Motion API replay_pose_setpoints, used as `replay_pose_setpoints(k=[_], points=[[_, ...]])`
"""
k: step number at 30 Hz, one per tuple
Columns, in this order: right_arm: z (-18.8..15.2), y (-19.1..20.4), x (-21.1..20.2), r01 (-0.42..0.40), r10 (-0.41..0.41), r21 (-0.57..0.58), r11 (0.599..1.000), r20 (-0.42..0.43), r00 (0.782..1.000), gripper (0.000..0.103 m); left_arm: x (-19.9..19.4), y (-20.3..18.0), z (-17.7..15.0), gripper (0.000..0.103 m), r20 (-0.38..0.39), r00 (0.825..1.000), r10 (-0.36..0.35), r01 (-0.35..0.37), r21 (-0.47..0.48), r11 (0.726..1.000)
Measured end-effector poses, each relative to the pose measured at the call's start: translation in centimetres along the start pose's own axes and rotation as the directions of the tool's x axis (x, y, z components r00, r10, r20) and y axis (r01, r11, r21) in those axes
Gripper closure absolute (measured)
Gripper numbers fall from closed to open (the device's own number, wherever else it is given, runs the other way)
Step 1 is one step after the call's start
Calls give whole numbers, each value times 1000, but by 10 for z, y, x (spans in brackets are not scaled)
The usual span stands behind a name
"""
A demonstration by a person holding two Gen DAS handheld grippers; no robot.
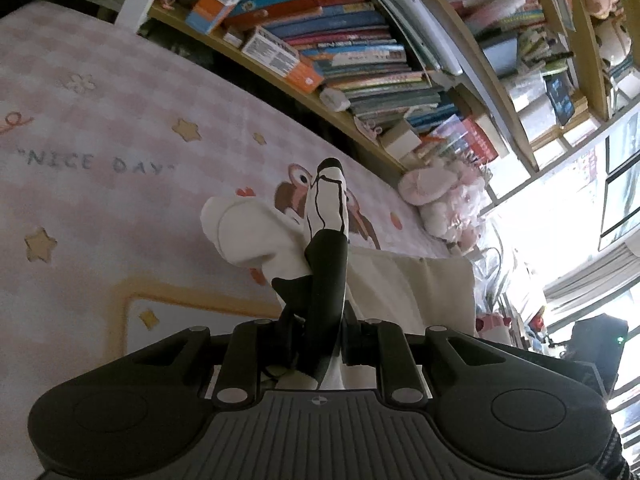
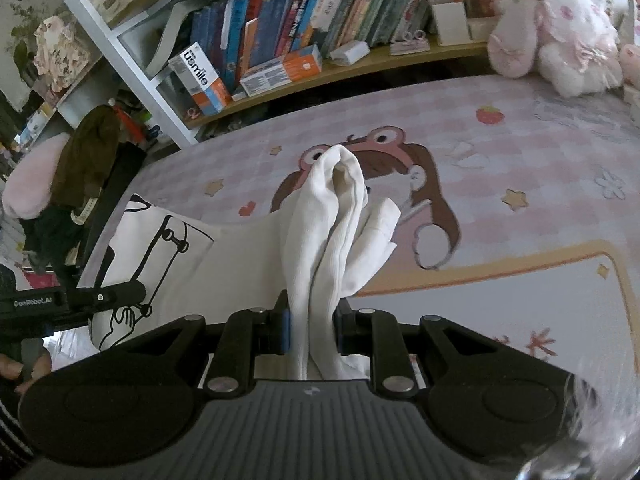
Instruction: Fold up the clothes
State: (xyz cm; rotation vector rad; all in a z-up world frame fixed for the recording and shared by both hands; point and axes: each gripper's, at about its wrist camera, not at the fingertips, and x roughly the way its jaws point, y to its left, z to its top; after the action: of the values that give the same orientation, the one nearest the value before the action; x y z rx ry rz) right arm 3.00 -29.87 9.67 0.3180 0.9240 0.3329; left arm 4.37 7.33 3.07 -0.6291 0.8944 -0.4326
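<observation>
A white garment [image 1: 248, 236] with a black line print hangs between both grippers above the pink checked bedsheet [image 1: 100, 92]. My left gripper [image 1: 326, 240] is shut on a bunched black-and-white printed part, and cloth hides its fingers. In the right wrist view, my right gripper [image 2: 332, 208] is shut on a thick roll of the white garment [image 2: 320, 248], which covers both fingers up to their tips. The printed panel [image 2: 152, 248] stretches left toward the left gripper's black body [image 2: 80, 300], held by a hand [image 2: 20, 368].
A bookshelf [image 2: 360, 64] packed with books and small boxes runs along the far side of the bed. Pink plush toys [image 2: 560, 32] sit at the right end. Dark clothes and bags [image 2: 92, 160] hang at the left. The bedsheet [image 2: 520, 152] lies flat below.
</observation>
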Motion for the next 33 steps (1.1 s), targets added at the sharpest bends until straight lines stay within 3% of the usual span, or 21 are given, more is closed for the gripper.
replay_pose_setpoints(k=[12, 19, 33], points=[[55, 31, 37, 16, -12, -80, 997, 45, 999, 84, 10, 23, 59, 84, 62, 997, -34, 34, -1, 999], [96, 17, 58, 12, -5, -117, 993, 59, 998, 84, 34, 15, 85, 84, 88, 996, -9, 9, 5, 1000], [144, -29, 123, -8, 17, -134, 991, 70, 997, 84, 100, 17, 138, 84, 126, 992, 31, -30, -6, 1000]])
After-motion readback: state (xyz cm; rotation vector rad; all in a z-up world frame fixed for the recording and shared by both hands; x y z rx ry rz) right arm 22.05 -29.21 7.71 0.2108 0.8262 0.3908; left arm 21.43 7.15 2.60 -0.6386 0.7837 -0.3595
